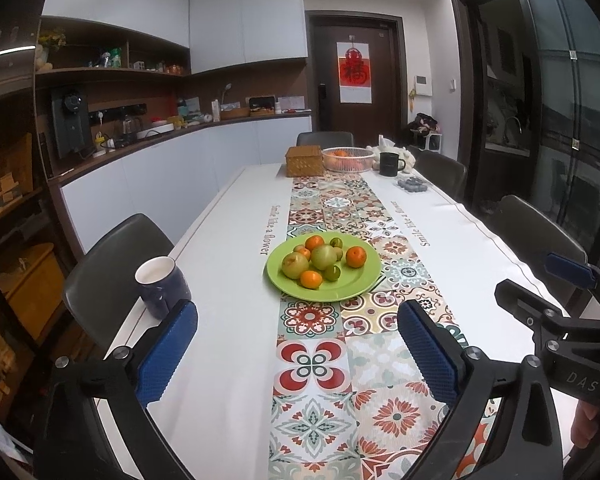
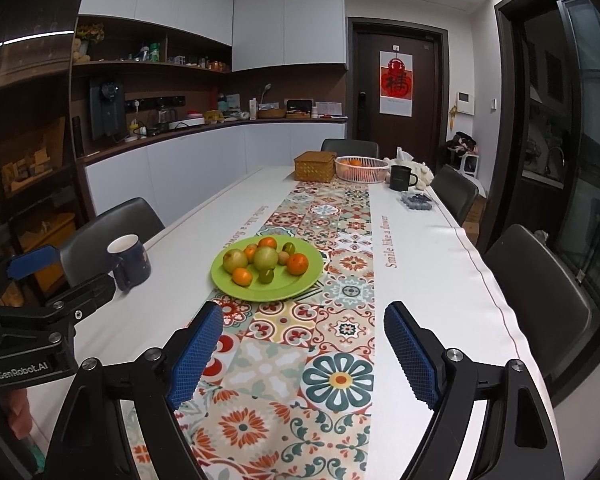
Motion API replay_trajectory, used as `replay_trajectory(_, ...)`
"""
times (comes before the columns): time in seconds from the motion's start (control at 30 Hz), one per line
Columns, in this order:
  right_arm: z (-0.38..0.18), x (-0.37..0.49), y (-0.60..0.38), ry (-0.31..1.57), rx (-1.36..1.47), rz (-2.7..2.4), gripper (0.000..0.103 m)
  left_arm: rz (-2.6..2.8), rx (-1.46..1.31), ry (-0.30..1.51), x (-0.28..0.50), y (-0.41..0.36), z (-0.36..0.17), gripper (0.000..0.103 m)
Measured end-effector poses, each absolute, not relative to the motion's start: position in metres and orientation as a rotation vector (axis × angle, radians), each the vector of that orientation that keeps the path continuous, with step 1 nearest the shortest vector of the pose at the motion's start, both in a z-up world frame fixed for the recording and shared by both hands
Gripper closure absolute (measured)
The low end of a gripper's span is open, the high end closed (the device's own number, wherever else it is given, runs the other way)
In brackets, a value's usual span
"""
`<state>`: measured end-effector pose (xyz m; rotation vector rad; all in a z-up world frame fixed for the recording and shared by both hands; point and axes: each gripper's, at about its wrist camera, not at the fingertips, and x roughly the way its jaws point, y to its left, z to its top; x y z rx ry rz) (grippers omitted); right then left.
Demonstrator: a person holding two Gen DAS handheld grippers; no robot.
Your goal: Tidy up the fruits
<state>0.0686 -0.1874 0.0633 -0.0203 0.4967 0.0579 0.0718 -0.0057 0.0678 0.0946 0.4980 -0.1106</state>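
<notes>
A green plate (image 1: 356, 282) (image 2: 300, 284) sits on the patterned table runner in mid-table. It holds several fruits: oranges (image 1: 356, 257) (image 2: 297, 263), larger green apples (image 1: 323, 257) (image 2: 265, 257) and small green fruits. My left gripper (image 1: 298, 328) is open and empty, above the table short of the plate. My right gripper (image 2: 304, 330) is open and empty, also short of the plate. Each gripper shows at the edge of the other's view.
A dark blue mug (image 1: 160, 286) (image 2: 129, 262) stands near the table's left edge. At the far end are a wicker box (image 1: 304, 160), a white wire basket with fruit (image 1: 348, 159), a black mug (image 1: 390, 164) and a tray of blueberries (image 1: 412, 185). Chairs surround the table.
</notes>
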Motion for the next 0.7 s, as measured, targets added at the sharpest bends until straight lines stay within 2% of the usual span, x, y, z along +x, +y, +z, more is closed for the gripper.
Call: replay_trajectory(0.7,0.0631,0.069,-0.1884,0.503,-0.019,0.056,0.02,-0.1,0.095,0.497,0.0693,-0.0039,0.0673,0.0)
